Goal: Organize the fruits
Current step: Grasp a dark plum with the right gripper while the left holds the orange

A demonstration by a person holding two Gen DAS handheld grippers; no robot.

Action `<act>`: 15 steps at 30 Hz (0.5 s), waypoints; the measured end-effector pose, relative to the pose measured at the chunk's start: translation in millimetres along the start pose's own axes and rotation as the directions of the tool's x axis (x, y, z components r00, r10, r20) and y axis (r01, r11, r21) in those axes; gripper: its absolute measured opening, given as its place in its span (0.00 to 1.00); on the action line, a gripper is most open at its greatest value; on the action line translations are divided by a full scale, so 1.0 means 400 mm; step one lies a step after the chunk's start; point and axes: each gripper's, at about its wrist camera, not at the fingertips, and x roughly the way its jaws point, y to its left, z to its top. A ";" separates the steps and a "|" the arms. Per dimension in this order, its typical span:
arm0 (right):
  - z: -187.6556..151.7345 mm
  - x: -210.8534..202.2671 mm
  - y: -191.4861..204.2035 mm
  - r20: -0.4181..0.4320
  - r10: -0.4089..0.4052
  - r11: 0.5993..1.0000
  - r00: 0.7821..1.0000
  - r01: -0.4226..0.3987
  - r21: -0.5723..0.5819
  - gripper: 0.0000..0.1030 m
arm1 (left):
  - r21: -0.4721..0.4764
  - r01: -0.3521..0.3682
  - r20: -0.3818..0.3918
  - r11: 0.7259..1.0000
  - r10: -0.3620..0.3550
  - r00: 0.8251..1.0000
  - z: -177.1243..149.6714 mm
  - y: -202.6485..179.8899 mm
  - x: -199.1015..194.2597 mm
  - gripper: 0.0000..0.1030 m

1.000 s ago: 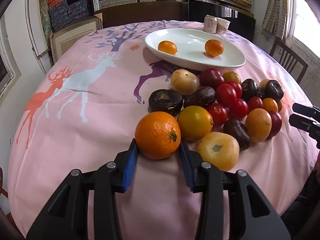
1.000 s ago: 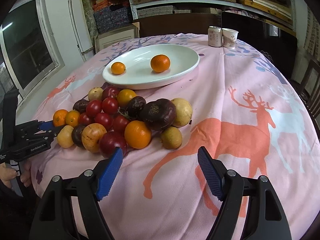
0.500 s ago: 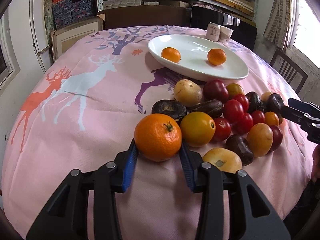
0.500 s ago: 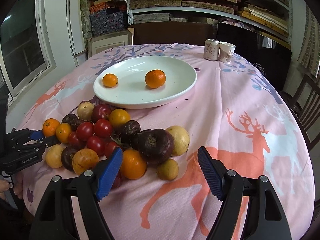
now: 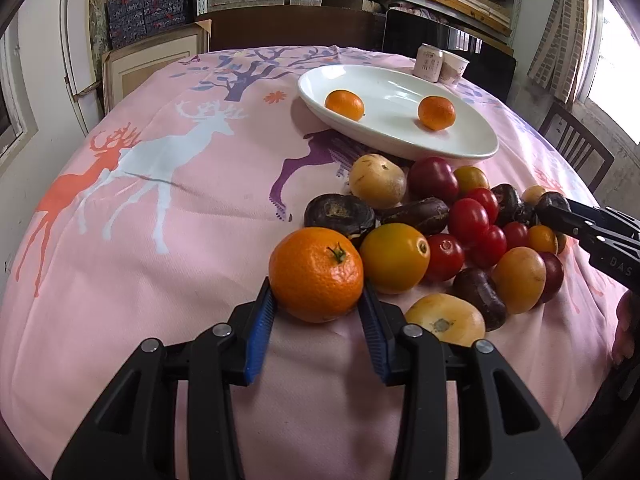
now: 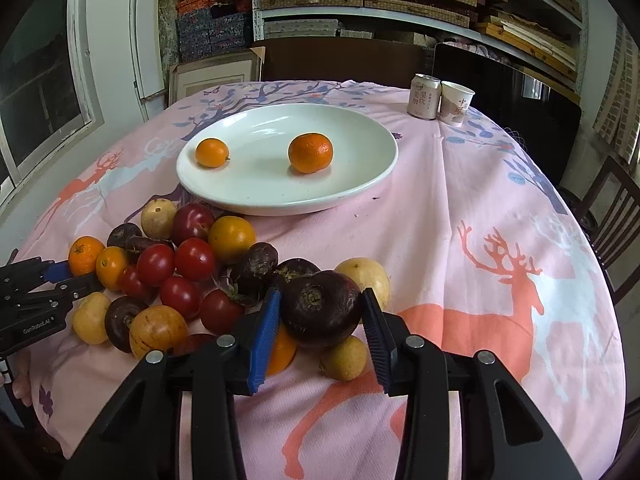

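Left wrist view: your left gripper (image 5: pixel 316 308) closed on big round orange mandarin (image 5: pixel 316 274), blue pads touching both flanks, fruit apparently just clear of pink deer-print tablecloth (image 5: pixel 160 240). Right gripper (image 6: pixel 320 320) narrowed around dark purple round fruit (image 6: pixel 320 308); firm contact not certain. Mixed fruit pile (image 5: pixel 460 220) just beyond. Farther, white oval plate (image 5: pixel 472 148) holds two mandarins, likely sorting destination. Carry yours there.
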 end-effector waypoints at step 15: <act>-0.024 -0.052 -0.028 0.036 0.072 0.996 0.997 -0.074 0.050 0.40 | -0.012 -0.056 -0.017 0.998 0.056 0.998 0.018 0.014 0.012 0.49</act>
